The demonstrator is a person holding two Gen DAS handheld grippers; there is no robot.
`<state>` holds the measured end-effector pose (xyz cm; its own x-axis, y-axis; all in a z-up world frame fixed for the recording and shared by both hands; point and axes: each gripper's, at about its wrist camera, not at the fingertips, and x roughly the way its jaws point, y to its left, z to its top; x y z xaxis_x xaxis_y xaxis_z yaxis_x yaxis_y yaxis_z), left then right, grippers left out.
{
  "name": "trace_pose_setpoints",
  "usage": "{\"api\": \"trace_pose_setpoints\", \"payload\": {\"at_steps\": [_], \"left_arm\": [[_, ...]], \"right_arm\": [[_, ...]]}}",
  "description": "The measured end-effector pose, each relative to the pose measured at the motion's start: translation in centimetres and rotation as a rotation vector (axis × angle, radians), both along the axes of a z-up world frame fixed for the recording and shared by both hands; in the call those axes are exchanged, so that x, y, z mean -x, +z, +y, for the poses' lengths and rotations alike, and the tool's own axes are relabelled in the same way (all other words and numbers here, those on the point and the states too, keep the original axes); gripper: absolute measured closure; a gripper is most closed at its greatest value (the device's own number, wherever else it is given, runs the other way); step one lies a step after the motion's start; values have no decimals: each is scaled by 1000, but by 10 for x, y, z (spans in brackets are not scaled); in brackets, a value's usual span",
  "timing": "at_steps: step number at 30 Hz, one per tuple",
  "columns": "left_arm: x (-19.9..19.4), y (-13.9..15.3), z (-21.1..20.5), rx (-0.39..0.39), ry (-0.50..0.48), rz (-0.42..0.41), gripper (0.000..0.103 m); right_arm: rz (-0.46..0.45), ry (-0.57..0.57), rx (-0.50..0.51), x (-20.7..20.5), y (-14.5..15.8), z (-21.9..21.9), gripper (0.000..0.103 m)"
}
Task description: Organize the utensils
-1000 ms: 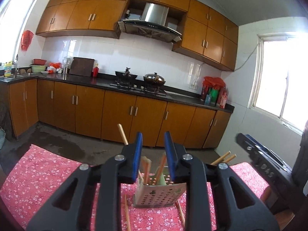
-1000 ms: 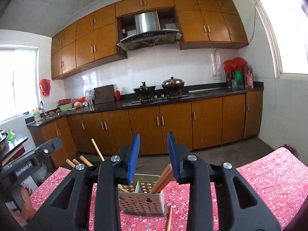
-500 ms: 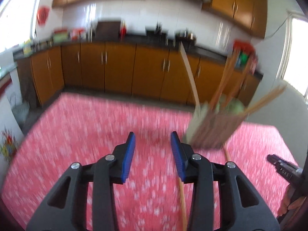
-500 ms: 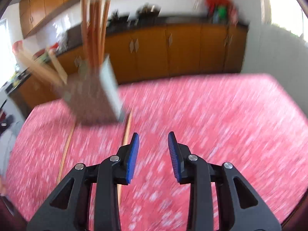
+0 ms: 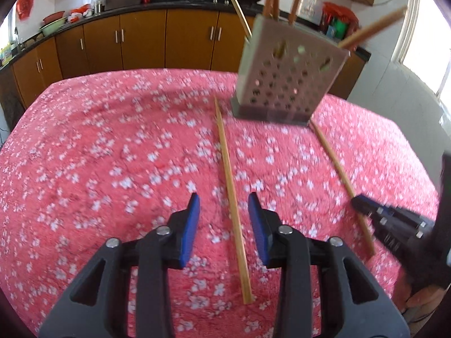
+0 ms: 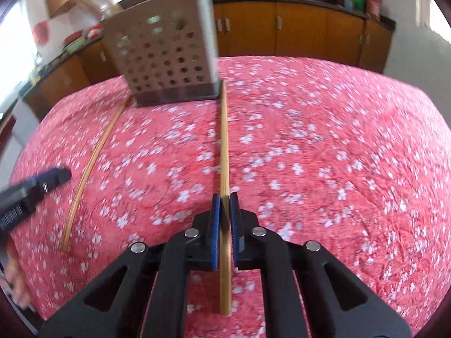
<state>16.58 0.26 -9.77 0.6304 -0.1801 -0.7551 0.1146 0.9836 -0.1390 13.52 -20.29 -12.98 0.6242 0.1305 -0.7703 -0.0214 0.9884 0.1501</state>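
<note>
1. Lying on the pink floral tablecloth (image 6: 324, 129): two loose chopsticks, both reaching the perforated metal holder (image 6: 166, 56), in which further chopsticks stand.
2. Right gripper (image 6: 224, 197): jaws just closed, pads clamped on the right chopstick (image 6: 224, 140).
3. Left gripper (image 5: 224, 200): jaws part open, straddling the left chopstick (image 5: 229, 180) untouched.

We read both views as wrist fisheyes, each looking forward and steeply down along its own fingers, close over the red floral tablecloth (image 5: 93, 146). Left wrist view faces the perforated holder (image 5: 287, 84) from its left — right wrist view sees that holder (image 6: 166, 62) from its right. Shared ground: holder, cloth, kitchen cabinets (image 6: 298, 25) behind. Each view catches the other tool at its edge.
</note>
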Motion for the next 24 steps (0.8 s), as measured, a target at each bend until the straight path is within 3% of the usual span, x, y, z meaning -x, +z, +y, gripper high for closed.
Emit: {"api": "trace_pose_setpoints", "payload": {"at_steps": [5,8,16,24], "left_arm": [[-6,-20,-13,-44,-6,47,83],[-8,-22,-17,-90,-3,24,94],[-44,-23,30,-101,130,37,94],[-68,-25,59,-125,164,5,91]], "right_arm": [[2,-42,-19,-1,1,-15,95],[-4,-38,-2,-2,1,-15,95],[-14,-62,30,-21,0,-23,95],[-12,-106,42,-52,-1,-37,95]]}}
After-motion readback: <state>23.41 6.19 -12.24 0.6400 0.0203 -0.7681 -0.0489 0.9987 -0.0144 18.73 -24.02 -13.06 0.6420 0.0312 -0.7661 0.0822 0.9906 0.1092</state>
